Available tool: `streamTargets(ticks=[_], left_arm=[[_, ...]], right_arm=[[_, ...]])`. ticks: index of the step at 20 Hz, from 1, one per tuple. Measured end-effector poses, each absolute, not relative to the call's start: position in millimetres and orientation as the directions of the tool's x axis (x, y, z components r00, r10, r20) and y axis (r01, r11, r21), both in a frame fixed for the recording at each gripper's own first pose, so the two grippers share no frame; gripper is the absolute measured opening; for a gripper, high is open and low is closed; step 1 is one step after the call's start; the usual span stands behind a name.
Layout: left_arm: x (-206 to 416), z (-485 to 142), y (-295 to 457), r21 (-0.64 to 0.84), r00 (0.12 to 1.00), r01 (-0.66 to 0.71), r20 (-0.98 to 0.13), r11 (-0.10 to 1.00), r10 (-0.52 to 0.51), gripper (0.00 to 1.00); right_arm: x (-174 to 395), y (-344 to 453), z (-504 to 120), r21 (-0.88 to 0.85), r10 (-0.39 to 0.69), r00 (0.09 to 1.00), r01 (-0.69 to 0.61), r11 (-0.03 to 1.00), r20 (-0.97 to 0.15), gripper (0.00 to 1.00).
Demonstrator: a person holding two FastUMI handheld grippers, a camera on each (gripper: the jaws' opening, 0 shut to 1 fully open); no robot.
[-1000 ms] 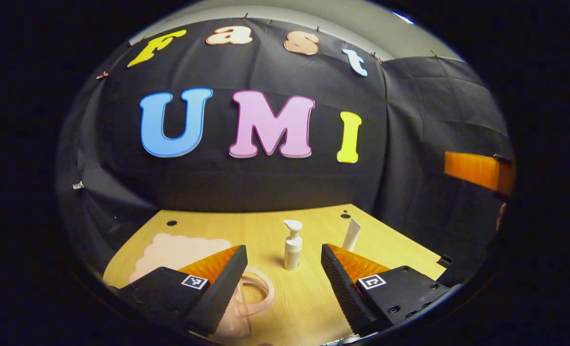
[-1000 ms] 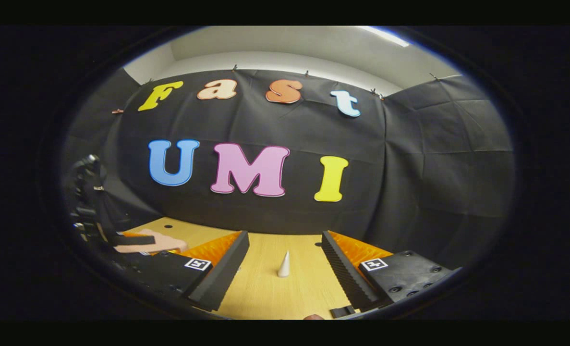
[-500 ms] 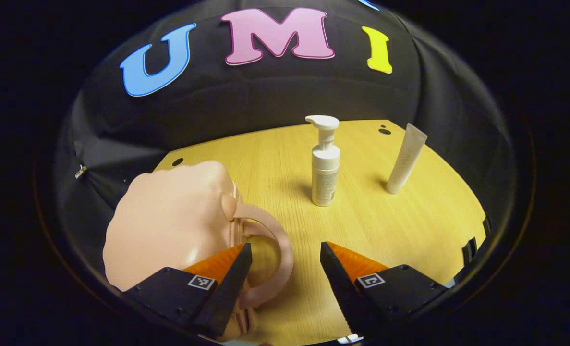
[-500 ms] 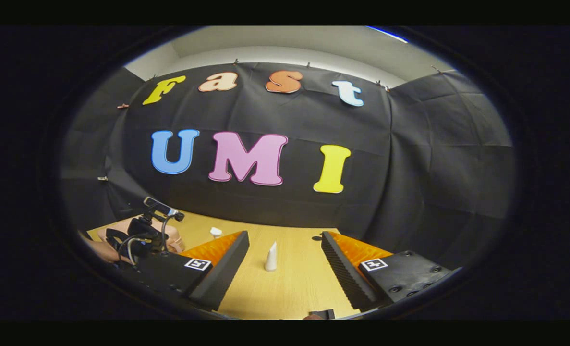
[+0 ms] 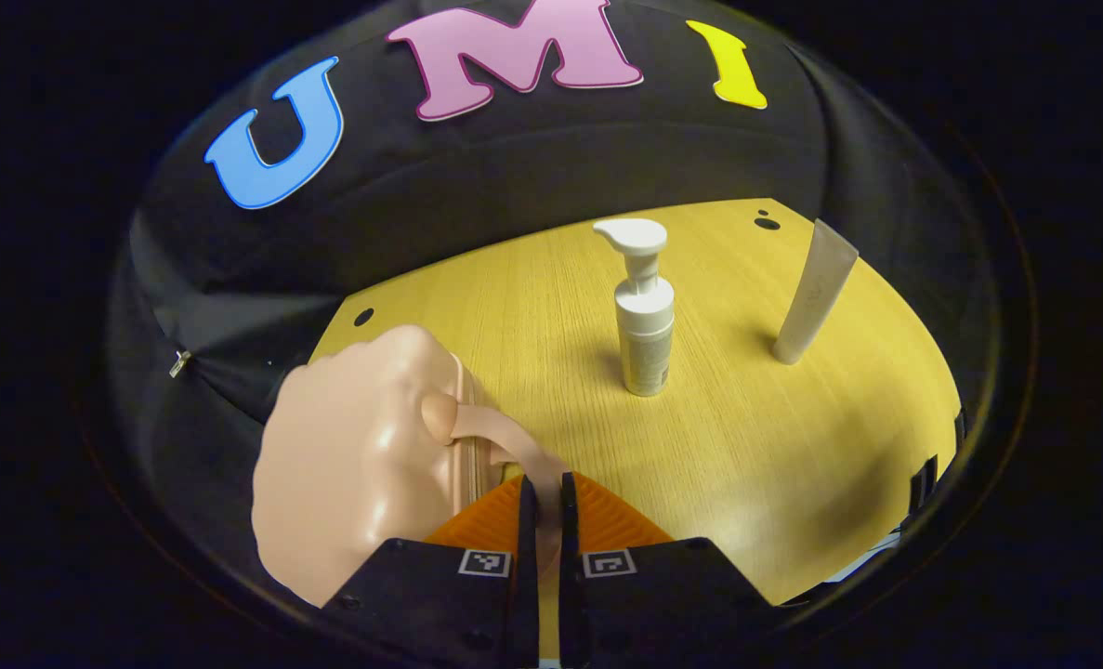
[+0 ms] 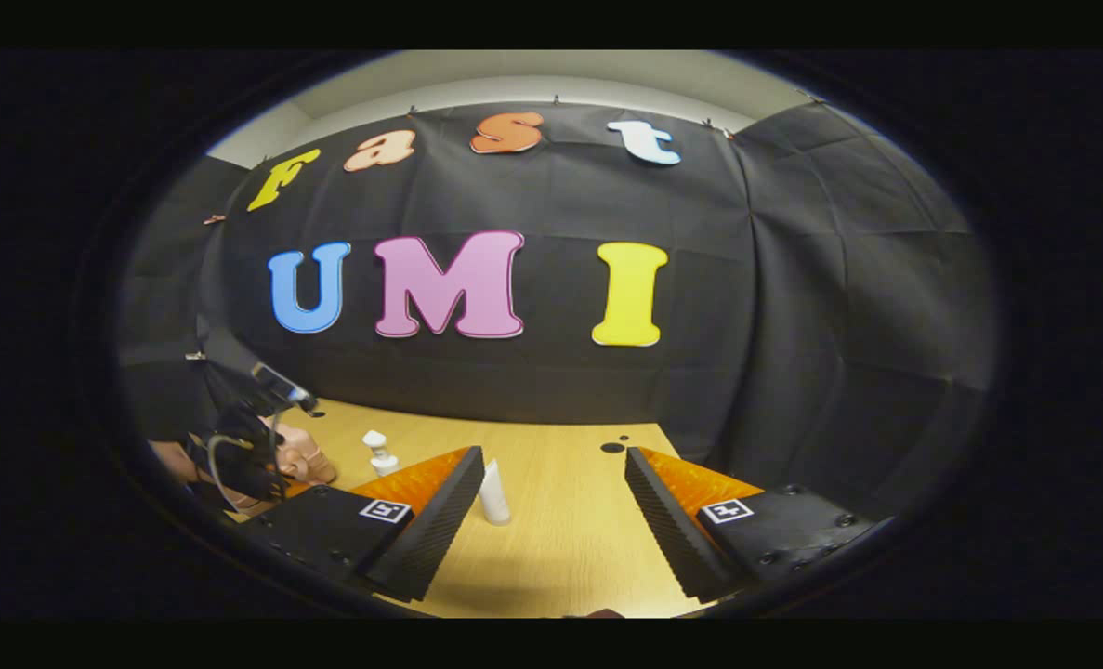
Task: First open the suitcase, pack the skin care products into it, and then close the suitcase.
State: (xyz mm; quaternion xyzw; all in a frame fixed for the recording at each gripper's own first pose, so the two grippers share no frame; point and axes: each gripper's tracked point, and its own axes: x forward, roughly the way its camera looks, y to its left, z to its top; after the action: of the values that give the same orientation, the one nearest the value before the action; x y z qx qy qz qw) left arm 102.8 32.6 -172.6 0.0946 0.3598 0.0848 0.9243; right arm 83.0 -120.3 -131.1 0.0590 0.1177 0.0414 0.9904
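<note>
1. Left gripper view: the left gripper (image 5: 542,492) has its jaws drawn in almost together on the thin handle (image 5: 505,441) of the pink suitcase (image 5: 356,474), which lies still closed at the near left of the surface (image 5: 746,437).
2. Likely risk: the handle is a slim, curved loop, so a pull at an angle could let it slide out of the jaws, or drag the whole light case across the wood instead of lifting the lid.
3. A second risk: the pump bottle (image 5: 645,316) stands upright just beyond the case; a swinging lid or a sliding case might knock it over. The white tube (image 5: 811,297), standing on its cap farther right, looks even easier to tip.
4. Right gripper view: the right gripper (image 6: 551,506) hovers with jaws spread wide and nothing between them, the tube (image 6: 493,494) near its left finger and not touching it.
5. The left gripper (image 6: 254,437) also shows at the far left there, down by the case.
</note>
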Motion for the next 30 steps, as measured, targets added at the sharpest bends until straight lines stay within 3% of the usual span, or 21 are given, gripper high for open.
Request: streamTargets(ticks=[5, 9, 11, 13, 16, 18, 20, 24, 27, 30], left_arm=[[88, -81, 55, 0.193, 0.799, -0.091, -0.572, 0.977, 0.187, 0.14], [75, -22, 98, 0.050, 0.827, -0.123, -0.547, 0.991, 0.130, 0.10], [70, 23, 149, 0.080, 0.857, -0.161, -0.483, 0.984, 0.180, 0.14], [66, 67, 213, 0.212, 0.882, -0.200, -0.387, 0.957, 0.270, 0.13], [53, 96, 321, 0.345, 0.857, -0.319, -0.293, 0.883, 0.424, 0.12], [47, 104, 373, 0.357, 0.854, -0.363, -0.242, 0.861, 0.461, 0.06], [49, 105, 419, 0.375, 0.857, -0.375, -0.207, 0.848, 0.471, 0.06], [29, 46, 510, 0.279, 0.786, -0.460, -0.314, 0.843, 0.533, 0.06], [18, 11, 520, 0.233, 0.816, -0.423, -0.321, 0.875, 0.480, 0.06], [8, -20, 496, 0.125, 0.837, -0.410, -0.341, 0.903, 0.428, 0.06]], right_arm=[[110, -107, -126, 0.191, 0.096, 0.972, -0.055, 0.980, -0.215, 0.96], [124, -83, -106, 0.204, 0.099, 0.980, -0.063, 0.977, -0.171, 0.97], [129, -71, -103, 0.190, 0.096, 0.980, -0.063, 0.980, -0.172, 0.97], [131, -59, -96, 0.179, 0.094, 0.983, -0.065, 0.982, -0.161, 0.97], [132, -36, -96, 0.168, 0.105, 0.980, -0.076, 0.983, -0.171, 0.97], [131, -28, -93, 0.152, 0.099, 0.979, -0.072, 0.986, -0.177, 0.98], [131, -22, -94, 0.130, 0.085, 0.979, -0.061, 0.990, -0.184, 0.98], [126, 0, -108, 0.092, 0.080, 0.965, -0.059, 0.994, -0.249, 0.97], [126, 21, -104, 0.079, 0.087, 0.967, -0.070, 0.994, -0.241, 0.97], [124, 43, -128, 0.113, 0.100, 0.943, -0.068, 0.991, -0.316, 0.98]])
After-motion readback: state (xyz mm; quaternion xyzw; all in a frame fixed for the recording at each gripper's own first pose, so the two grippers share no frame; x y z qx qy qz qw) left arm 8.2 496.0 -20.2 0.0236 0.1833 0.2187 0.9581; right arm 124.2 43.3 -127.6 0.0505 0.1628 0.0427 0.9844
